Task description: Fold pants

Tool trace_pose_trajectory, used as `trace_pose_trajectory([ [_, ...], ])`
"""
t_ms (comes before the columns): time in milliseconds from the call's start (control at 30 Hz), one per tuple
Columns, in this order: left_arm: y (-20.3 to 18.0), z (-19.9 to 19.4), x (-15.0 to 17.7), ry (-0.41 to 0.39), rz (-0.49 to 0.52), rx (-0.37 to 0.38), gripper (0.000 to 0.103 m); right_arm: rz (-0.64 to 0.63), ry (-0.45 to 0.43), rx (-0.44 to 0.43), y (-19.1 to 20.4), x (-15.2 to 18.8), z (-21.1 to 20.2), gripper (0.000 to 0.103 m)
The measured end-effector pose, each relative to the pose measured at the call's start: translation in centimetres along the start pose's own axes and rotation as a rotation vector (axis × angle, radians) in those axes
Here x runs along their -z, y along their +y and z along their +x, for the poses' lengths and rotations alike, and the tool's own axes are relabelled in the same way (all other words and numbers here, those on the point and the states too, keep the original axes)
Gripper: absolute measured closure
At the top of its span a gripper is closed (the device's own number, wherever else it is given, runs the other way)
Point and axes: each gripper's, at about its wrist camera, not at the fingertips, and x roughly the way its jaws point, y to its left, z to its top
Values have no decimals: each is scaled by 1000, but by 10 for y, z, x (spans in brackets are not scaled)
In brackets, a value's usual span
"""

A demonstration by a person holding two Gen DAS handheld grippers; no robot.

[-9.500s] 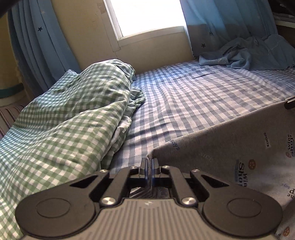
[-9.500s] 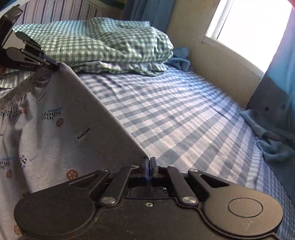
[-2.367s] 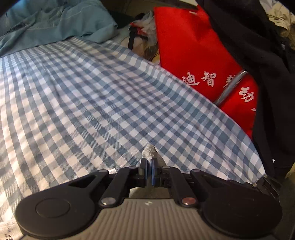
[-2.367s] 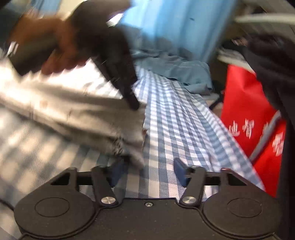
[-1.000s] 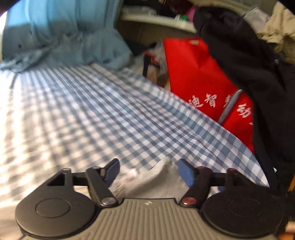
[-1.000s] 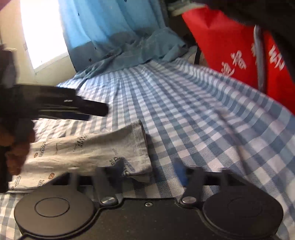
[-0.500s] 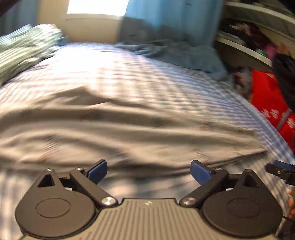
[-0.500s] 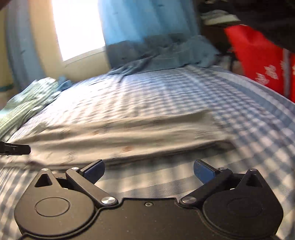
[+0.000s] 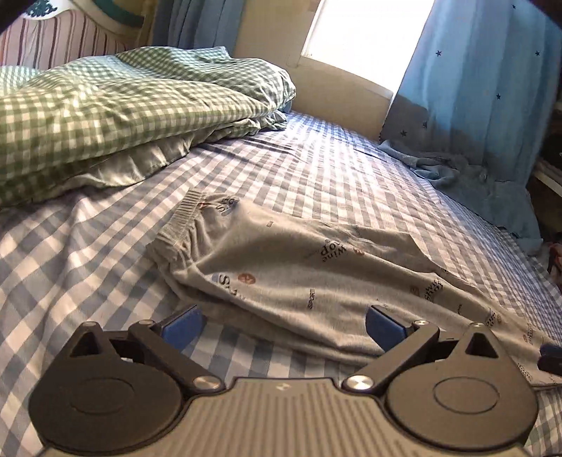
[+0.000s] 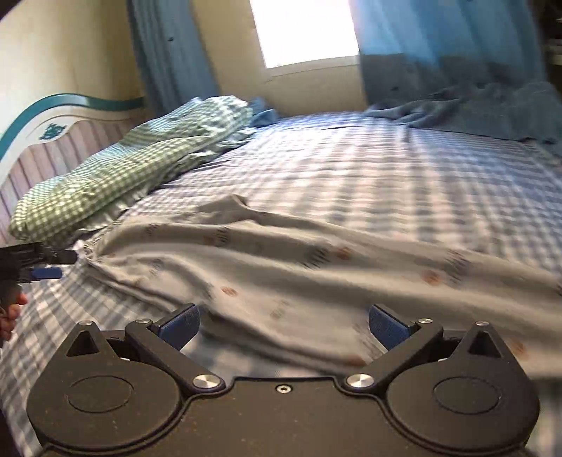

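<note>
The grey printed pants (image 9: 316,277) lie lengthwise on the blue checked bed sheet (image 9: 333,168), folded in half with the elastic waistband (image 9: 182,218) at the left end. My left gripper (image 9: 282,325) is open and empty, just short of the pants' near edge by the waistband. My right gripper (image 10: 284,325) is open and empty over the near edge of the pants (image 10: 298,267), which are blurred in the right wrist view. The left gripper also shows in the right wrist view (image 10: 49,263) at the far left, by the waistband.
A green checked duvet (image 9: 116,109) is heaped at the head of the bed, by a striped headboard (image 10: 45,154). A blue curtain (image 9: 488,81) and crumpled blue cloth (image 9: 467,172) lie at the far right. A window (image 10: 302,31) is beyond the bed.
Both grippers have let go of the pants and opened. Both have swung round to face the window, with the pants now lying flat on the sheet in front of them.
</note>
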Motion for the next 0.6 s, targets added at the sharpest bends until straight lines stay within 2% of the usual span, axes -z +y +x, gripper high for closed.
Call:
trace_pose_trajectory([
  [100,-17,24,-2,4,54,10,1,0,26,-71,11,-36,50,1],
  [267,-38,57,6,19,108,-2,1,84,63,-196,14,-90,135,1],
  [367,-44,68,15,43,134,-24,1,110,73,-230,19,-113,175,11],
  [467,-46,72,27,33,190,-47,1,57,88,-196,29,-125,206,33],
  [533,-47,69,37,10,238,-58,0,-12,106,-149,38,-122,216,62],
  [567,-47,68,39,8,248,-59,0,-41,115,-134,41,-118,219,70],
  [600,-47,66,40,5,248,-56,0,-63,122,-129,44,-113,221,83],
])
